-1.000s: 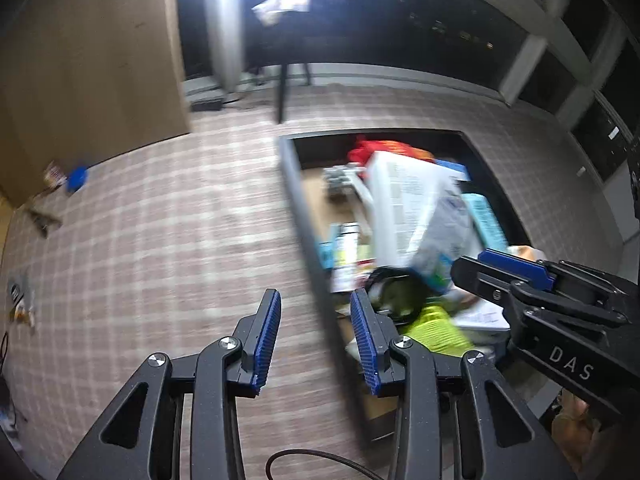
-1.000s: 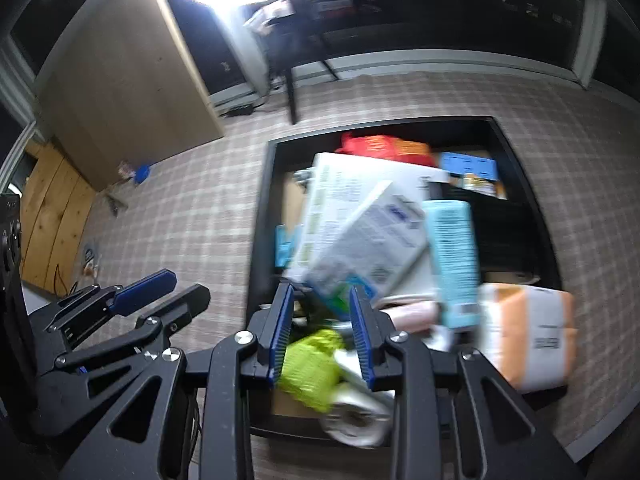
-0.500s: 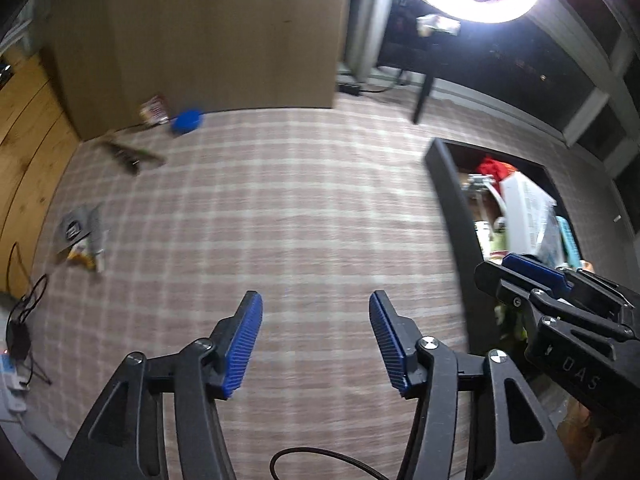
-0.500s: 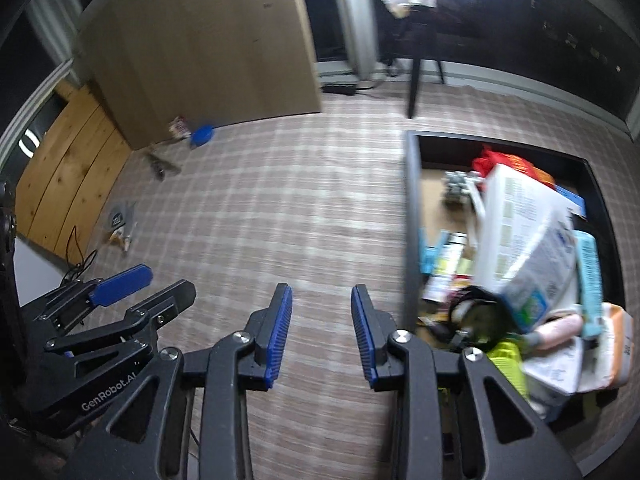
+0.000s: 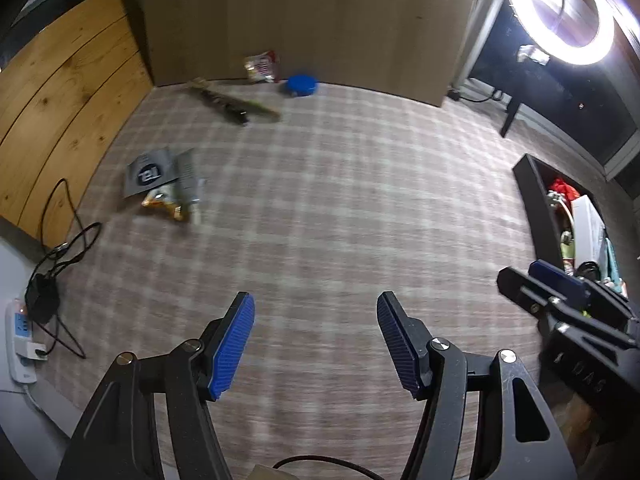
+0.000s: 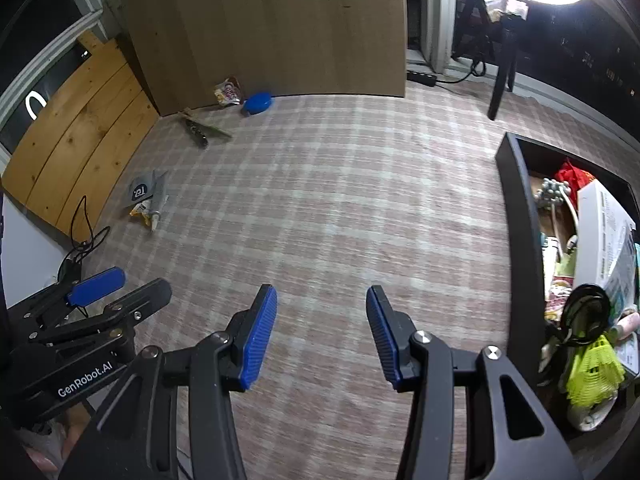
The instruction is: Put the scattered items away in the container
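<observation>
Far to the left of both tongs, a white power strip point(image 5: 18, 344) lies at the carpet's edge with tangled black cables point(image 5: 60, 248) running from it. Ahead of the tongs and to the left, a grey flat packet with a dark round logo point(image 5: 150, 172) lies on the checked beige-and-pink carpet point(image 5: 340, 208), touching a yellow crinkled snack wrapper point(image 5: 164, 204). Farther ahead, near the base of a tall light-wood cabinet point(image 5: 304, 16), lie a dark slender tool across a thin stick point(image 5: 228, 102), a red-and-white snack bag point(image 5: 262, 66) and a round blue plastic lid point(image 5: 301, 85), the last two close beside each other.

The left gripper point(image 5: 316, 334) hangs over bare carpet with its blue ribbed pads wide apart and nothing between them; its jaws have just been opening. The right gripper point(image 6: 322, 330), just beside it on the right, is likewise spread and empty over bare carpet, its jaws also just opening.

To the right of both tongs stands the black rectangular container point(image 6: 520, 240), already crowded: a red crumpled bag point(image 6: 572, 176) at the far end, a white printed box point(image 6: 604, 232) in the middle, and a neon-yellow mesh item point(image 6: 592, 372) at the near end. A bright ring light point(image 5: 560, 8) glows beyond it, upper right.
</observation>
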The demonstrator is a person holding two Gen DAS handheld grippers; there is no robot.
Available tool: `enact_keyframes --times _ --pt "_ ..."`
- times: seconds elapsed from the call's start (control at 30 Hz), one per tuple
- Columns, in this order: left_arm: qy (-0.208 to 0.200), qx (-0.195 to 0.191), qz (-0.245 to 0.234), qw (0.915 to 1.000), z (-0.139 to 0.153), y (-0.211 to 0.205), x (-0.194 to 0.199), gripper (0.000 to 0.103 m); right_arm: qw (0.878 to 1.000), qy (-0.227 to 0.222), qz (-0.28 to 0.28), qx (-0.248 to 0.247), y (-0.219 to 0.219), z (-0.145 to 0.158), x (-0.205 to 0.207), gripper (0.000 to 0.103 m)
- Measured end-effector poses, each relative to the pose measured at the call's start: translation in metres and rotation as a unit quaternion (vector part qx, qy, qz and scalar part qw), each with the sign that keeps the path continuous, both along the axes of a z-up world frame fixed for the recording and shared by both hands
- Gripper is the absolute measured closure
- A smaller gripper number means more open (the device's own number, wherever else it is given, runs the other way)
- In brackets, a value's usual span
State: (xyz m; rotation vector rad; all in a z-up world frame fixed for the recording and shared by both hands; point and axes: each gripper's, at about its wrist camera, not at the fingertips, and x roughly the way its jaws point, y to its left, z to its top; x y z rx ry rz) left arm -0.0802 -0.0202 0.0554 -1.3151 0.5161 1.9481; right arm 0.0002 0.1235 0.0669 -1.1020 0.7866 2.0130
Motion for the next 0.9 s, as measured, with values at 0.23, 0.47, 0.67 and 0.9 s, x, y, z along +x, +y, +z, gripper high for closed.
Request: enact_keyframes --times 0.23,0.47,0.67,0.9 --pt "0.008 0.004 -0.004 1.0 -0.001 -0.018 -0.018 0.042 1.0 0.006 -0.002 0.007 -0.009 0.002 -0.025 0.057" --pt "0.006 0.013 -0.005 0.9999 -0.003 -0.024 -0.032 0.04 1.0 0.001 -0.005 0.01 -0.013 0.001 -0.04 0.057" --pt "0.003 0.015 -0.009 0.9998 -0.006 -0.022 -0.032 0.04 1.0 -0.005 -0.011 0.009 -0.013 -0.002 -0.044 0.057" --pt "0.006 0.011 -0.012 0.9998 -0.012 -0.019 -0.034 0.038 1.0 -0.009 -0.011 0.006 -0.01 -0.009 -0.043 0.057"
